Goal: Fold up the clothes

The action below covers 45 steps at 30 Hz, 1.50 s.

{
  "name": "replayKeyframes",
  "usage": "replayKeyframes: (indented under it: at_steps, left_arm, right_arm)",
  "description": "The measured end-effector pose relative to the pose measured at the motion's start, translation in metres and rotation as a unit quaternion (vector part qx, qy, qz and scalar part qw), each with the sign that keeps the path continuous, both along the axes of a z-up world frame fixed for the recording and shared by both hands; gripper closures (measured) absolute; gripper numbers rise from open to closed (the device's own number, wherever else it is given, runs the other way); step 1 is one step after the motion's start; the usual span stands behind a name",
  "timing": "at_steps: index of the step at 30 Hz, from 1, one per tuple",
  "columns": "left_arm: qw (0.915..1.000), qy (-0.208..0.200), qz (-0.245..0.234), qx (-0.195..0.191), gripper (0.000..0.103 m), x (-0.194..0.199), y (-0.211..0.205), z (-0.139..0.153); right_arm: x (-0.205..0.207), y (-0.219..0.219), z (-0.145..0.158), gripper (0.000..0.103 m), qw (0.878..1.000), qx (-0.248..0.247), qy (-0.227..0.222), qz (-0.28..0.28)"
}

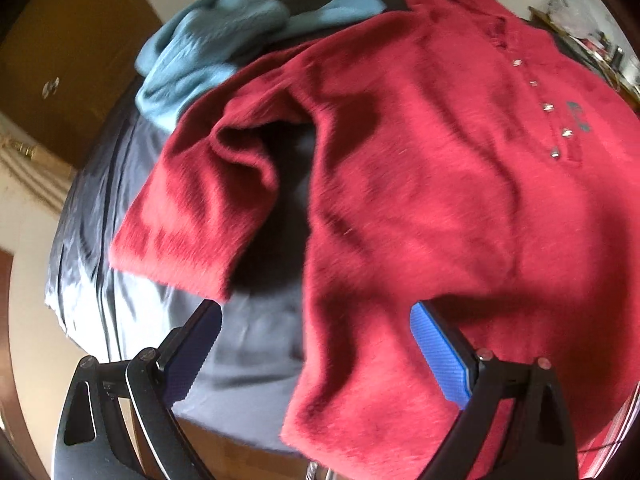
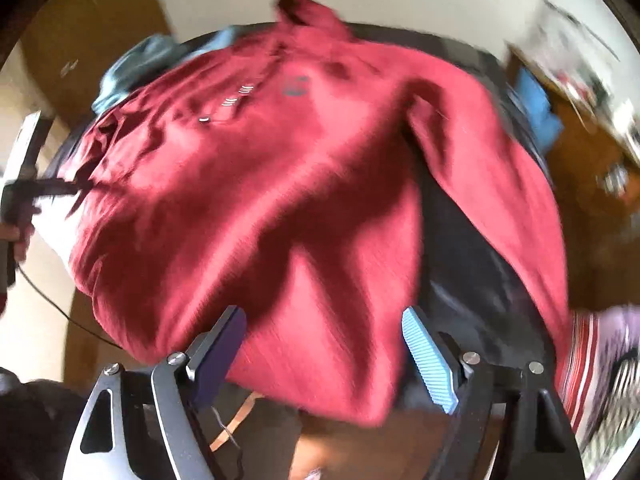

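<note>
I see the fuzzy red knit sweater (image 1: 420, 200) with its row of small metal buttons (image 1: 556, 120) spread front-up over the dark grey cloth-covered table (image 1: 168, 332), beside a crumpled light blue knit garment (image 1: 200, 60); a small dark chest logo (image 1: 576, 114) is too blurred for me to read. My left gripper (image 1: 316, 348) hangs wide apart over the hem, gripping nothing. My right gripper (image 2: 324, 344) is likewise spread above the sweater's lower edge, pads clear.

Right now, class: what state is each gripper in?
Left gripper: open, holding nothing, above the red shirt.
Right gripper: open, holding nothing.
</note>
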<state>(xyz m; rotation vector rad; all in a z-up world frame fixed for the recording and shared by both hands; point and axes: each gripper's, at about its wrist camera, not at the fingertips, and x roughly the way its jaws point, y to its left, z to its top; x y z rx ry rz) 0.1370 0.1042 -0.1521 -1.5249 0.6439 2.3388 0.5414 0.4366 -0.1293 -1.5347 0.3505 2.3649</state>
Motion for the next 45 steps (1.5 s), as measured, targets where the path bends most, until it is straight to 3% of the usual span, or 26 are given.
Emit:
replayKeyframes:
  at_steps: [6, 10, 12, 15, 21, 22, 23, 27, 30, 33, 37, 39, 42, 45]
  left_arm:
    - [0.9982, 0.019, -0.051, -0.027, 0.005, 0.002, 0.025, -0.02]
    - [0.9995, 0.01, -0.025, -0.016, 0.004, -0.008, 0.004, -0.022]
    - [0.9999, 0.002, -0.01, -0.012, 0.002, -0.015, -0.012, -0.024]
    - [0.9999, -0.011, 0.006, -0.007, 0.001, -0.021, -0.035, -0.026]
    - [0.9979, 0.006, -0.033, -0.054, 0.0, -0.018, -0.037, -0.026]
    - [0.9975, 0.004, -0.038, -0.059, 0.0, -0.018, -0.035, -0.026]
    - [0.9973, 0.002, -0.041, -0.06, 0.0, -0.018, -0.034, -0.025]
    - [0.9986, -0.003, -0.042, -0.032, 0.0, -0.03, -0.02, -0.014]
    - [0.9985, -0.001, -0.054, 0.006, 0.0, -0.041, 0.008, -0.007]
    - [0.9968, 0.014, -0.078, 0.011, 0.0, -0.056, 0.038, -0.005]
    - [0.9958, 0.013, -0.091, -0.006, 0.0, -0.082, 0.061, -0.024]
    - [0.9966, 0.005, -0.08, -0.017, 0.0, -0.099, 0.055, -0.038]
    - [0.9976, -0.026, -0.059, 0.023, 0.0, -0.123, 0.033, -0.044]
    - [0.9963, -0.048, -0.056, 0.043, 0.0, -0.139, 0.02, -0.048]
  right_arm:
    - [-0.028, -0.018, -0.035, 0.021, 0.995, -0.009, -0.028, 0.097]
    - [-0.017, -0.012, -0.053, 0.02, 0.992, -0.018, -0.056, 0.112]
    - [-0.001, -0.01, -0.061, 0.018, 0.989, 0.011, -0.091, 0.114]
    - [0.022, -0.003, -0.068, 0.017, 0.989, 0.009, -0.108, 0.098]
    - [0.027, -0.034, -0.094, 0.013, 0.974, 0.092, -0.166, 0.122]
    - [0.026, -0.035, -0.096, 0.013, 0.975, 0.09, -0.169, 0.116]
    - [0.023, -0.029, -0.093, 0.013, 0.981, 0.058, -0.162, 0.093]
    - [0.002, -0.014, -0.065, 0.013, 0.994, 0.019, -0.101, 0.044]
    - [-0.039, -0.007, -0.055, 0.013, 0.997, 0.022, -0.062, 0.036]
    - [-0.086, 0.0, -0.056, 0.013, 0.999, 0.009, -0.038, 0.034]
    - [-0.127, -0.001, -0.077, 0.013, 0.998, 0.001, -0.051, 0.021]
    - [-0.124, 0.01, -0.086, 0.013, 0.998, 0.005, -0.069, 0.006]
    - [-0.11, 0.023, -0.101, 0.012, 0.996, -0.002, -0.089, -0.026]
    - [-0.095, 0.031, -0.11, 0.005, 0.992, -0.014, -0.112, -0.054]
